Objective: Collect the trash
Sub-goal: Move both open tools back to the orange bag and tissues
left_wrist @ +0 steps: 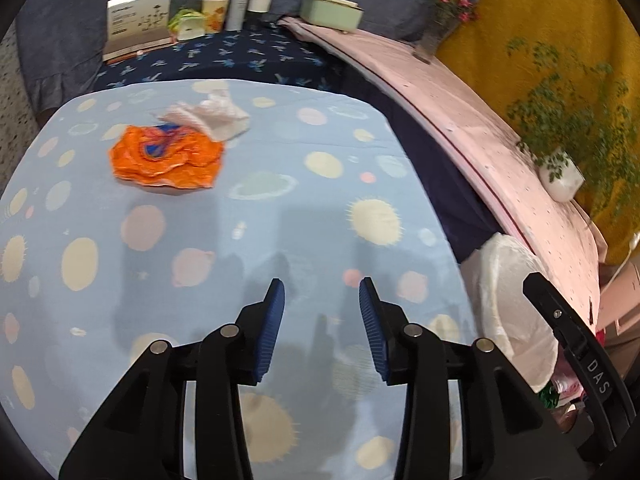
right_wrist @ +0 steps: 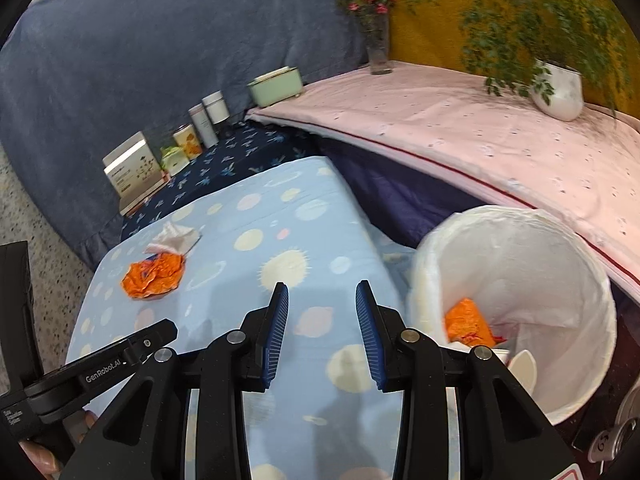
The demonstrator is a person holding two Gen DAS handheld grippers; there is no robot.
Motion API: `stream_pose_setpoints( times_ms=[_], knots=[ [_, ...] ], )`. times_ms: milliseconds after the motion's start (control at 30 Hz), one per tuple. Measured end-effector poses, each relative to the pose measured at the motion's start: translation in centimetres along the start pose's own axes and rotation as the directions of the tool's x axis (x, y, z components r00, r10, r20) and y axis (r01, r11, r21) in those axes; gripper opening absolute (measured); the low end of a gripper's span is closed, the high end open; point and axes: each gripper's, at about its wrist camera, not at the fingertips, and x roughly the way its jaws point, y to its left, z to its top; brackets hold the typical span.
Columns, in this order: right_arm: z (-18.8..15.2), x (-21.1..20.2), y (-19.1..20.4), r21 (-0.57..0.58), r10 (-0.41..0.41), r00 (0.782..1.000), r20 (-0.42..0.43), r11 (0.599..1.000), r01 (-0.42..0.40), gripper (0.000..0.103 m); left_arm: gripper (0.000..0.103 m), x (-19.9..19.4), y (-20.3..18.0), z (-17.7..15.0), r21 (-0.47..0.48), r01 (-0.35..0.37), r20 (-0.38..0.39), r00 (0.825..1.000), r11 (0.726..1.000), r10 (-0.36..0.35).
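Observation:
A crumpled orange wrapper (left_wrist: 168, 158) lies on the light blue planet-print cloth, with a crumpled white tissue (left_wrist: 210, 116) touching its far side. Both also show in the right wrist view, the wrapper (right_wrist: 154, 274) and the tissue (right_wrist: 174, 238). My left gripper (left_wrist: 322, 294) is open and empty, above the cloth well short of the wrapper. My right gripper (right_wrist: 322, 296) is open and empty, above the cloth beside a white-lined trash bin (right_wrist: 592, 280). The bin holds an orange wrapper (right_wrist: 468, 320) and white scraps. The bin's rim shows in the left wrist view (left_wrist: 516, 280).
A booklet (left_wrist: 138, 18), cans and bottles (left_wrist: 240, 4) and a green box (left_wrist: 330, 10) stand at the back on dark blue cloth. A pink-covered ledge (right_wrist: 480, 128) carries a flower vase (right_wrist: 378, 48) and a potted plant (right_wrist: 558, 88). The left tool's body (right_wrist: 92, 372) shows at lower left.

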Motion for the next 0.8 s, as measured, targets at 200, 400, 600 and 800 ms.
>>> stream_pose_setpoints(
  times_ms=[200, 400, 600, 800],
  knots=[
    [-0.4, 2.2, 4.9, -0.063, 0.045, 0.998, -0.031, 0.997, -0.047, 0.037, 0.045, -0.2, 4.7, 1.0, -0.055, -0.048, 0.018, 0.999, 0.997, 0.050],
    [-0.8, 4.4, 9.4, -0.122, 0.082, 0.995, -0.064, 0.989, -0.089, 0.040, 0.045, 0.2, 8.8, 2.0, -0.095, -0.088, 0.019, 0.996, 0.992, 0.090],
    [-0.6, 7.1, 12.9, -0.145, 0.114, 0.990, -0.088, 0.981, -0.126, 0.052, 0.063, 0.6, 11.9, 3.3, -0.116, -0.127, 0.035, 0.991, 0.985, 0.132],
    [0.4, 10.5, 16.0, -0.176, 0.134, 0.986, -0.101, 0.973, -0.150, 0.057, 0.072, 2.1, 14.4, 5.6, -0.135, -0.154, 0.039, 0.986, 0.979, 0.160]
  ],
)
